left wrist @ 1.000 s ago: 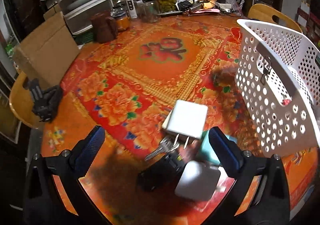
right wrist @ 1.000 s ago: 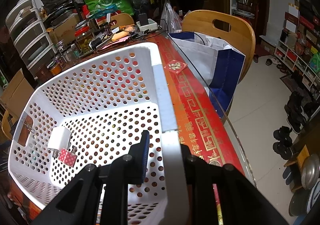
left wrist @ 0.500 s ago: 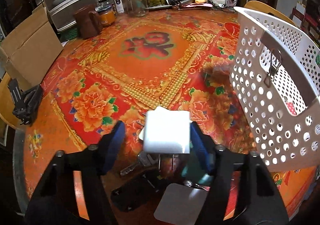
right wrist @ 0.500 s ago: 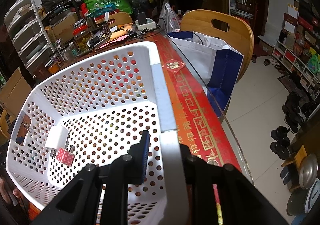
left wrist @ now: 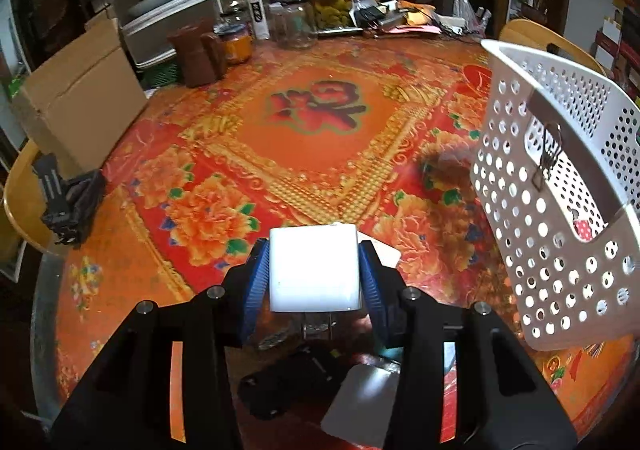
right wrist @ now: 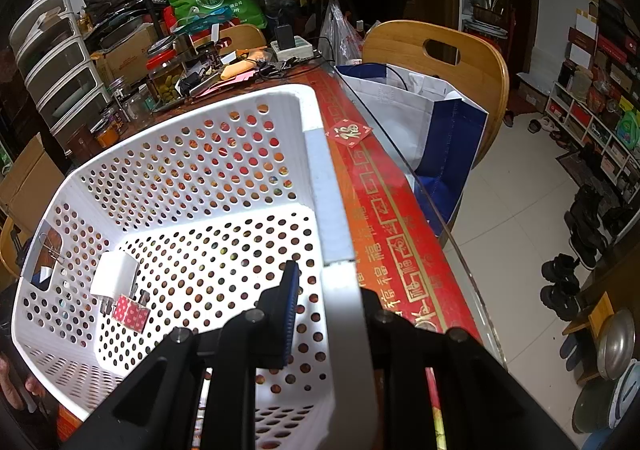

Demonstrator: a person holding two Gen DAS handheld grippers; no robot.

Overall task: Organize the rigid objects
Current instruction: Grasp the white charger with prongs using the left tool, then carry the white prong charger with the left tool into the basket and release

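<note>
The white charger block (left wrist: 313, 268) sits clamped between the blue pads of my left gripper (left wrist: 314, 282), one pad pressed to each side face, and it is lifted off the bench (left wrist: 280, 138) with its metal prongs pointing back down toward me. My left gripper is held low and roughly level, aimed across the red and orange floral cloth, with the charger square to the camera.

Below it on the bench lie a black device (left wrist: 292, 378), a flat white card (left wrist: 360, 406) and a bit of metal that looks like keys (left wrist: 276, 338), partly hidden by my gripper's frame. A white corner pokes out just behind the right pad; I cannot tell what it belongs to.

To the right stands the white perforated basket (left wrist: 560, 218), tipped up so that its near wall faces my left gripper. A binder clip (left wrist: 546, 162) hangs at its handle opening.

My right gripper (right wrist: 328, 314) is closed on the basket's rim (right wrist: 332, 218), one pad inside the wall and the other outside, pointing along the bench edge and holding the basket tilted. Inside the basket (right wrist: 200, 170) lie another white charger (right wrist: 114, 274) and a red polka-dot item (right wrist: 130, 314), touching each other near the far left corner of the floor.
</note>
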